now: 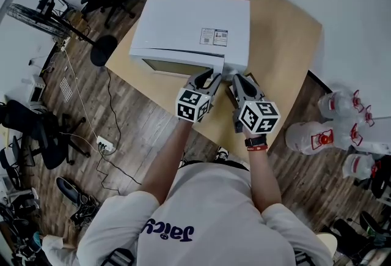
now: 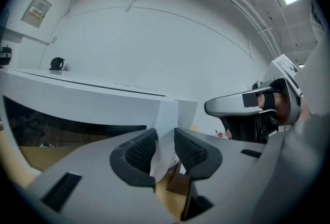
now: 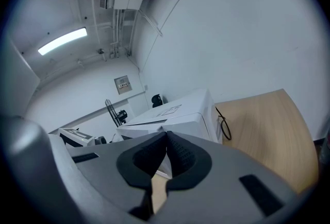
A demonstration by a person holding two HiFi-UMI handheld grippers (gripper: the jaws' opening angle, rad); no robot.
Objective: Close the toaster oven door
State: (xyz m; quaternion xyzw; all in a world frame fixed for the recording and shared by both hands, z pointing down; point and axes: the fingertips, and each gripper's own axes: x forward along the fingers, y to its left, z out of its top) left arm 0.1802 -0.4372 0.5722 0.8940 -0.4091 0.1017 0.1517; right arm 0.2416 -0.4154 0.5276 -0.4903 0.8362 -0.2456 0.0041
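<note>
Our left gripper (image 2: 164, 140) has its fingers (image 2: 140, 153) partly open, pinched on the white right-hand edge of the toaster oven door (image 2: 166, 115), and that edge runs upright between the pads. Our right gripper (image 3: 166, 138) has its fingers pressed together with nothing in them. It sits just right of the left gripper, near the oven's front right corner. The toaster oven (image 1: 189, 23) sits on the bench (image 1: 281, 44) with its long axis across our view and its windowed front facing us.

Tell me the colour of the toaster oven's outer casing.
The toaster oven casing is plain white, which shows best in the head view.
</note>
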